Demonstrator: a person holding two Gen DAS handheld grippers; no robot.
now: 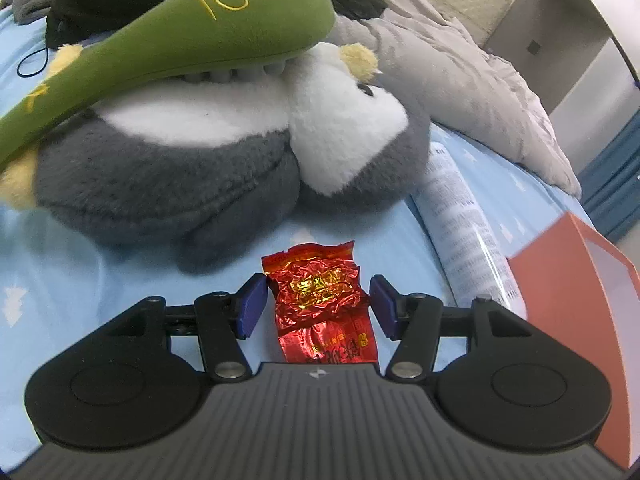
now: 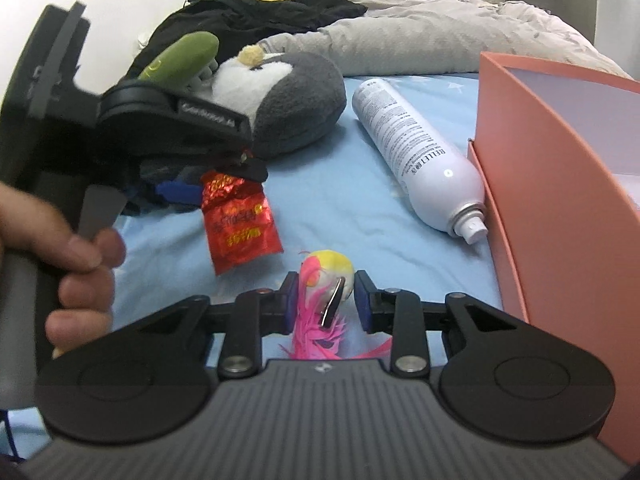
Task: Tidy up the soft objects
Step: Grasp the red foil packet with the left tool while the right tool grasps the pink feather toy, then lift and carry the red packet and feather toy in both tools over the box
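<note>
Both grippers have something rn, over a bed w/ a light blue sheet (image 2: 352,200).

Left gripper (image 1: 318,306) is clamped on a red foil packet (image 1: 320,300). From its own cam the pads look like they only flank it, but in the right-wrist view the packet (image 2: 238,220) hangs clear of the sheet from the left gripper's tip (image 2: 224,184), so it's def held by its top edge. Person's hand (image 2: 76,260) is wrapped round that handle.

Right gripper (image 2: 326,300) is closed on a small pink feather toy (image 2: 320,308) w/ a yellow fuzzy head and a metal clip, just off the sheet imo.

Handling, my guess:
- packet: super light, crinkly, slippery foil. Body looks lumpy and packed tight, so pinch across that, not the flat seam, or it'll slide out.
- feather toy: weighs nothing, squishy. Feathers slip and bend, so the grip should be on the head/clip part, which is roughly where it sits.
- grey-and-white plush penguin (image 1: 224,152): big, soft, light-ish, lying against a green plush (image 1: 168,40) on top. Grab a fold of fur, prob needs both hands.

Orange box (image 2: 560,200) stands open just right of a white spray can (image 2: 416,148), near enough to be the drop spot I think. Can is hard, not soft, so I'd leave it.
</note>
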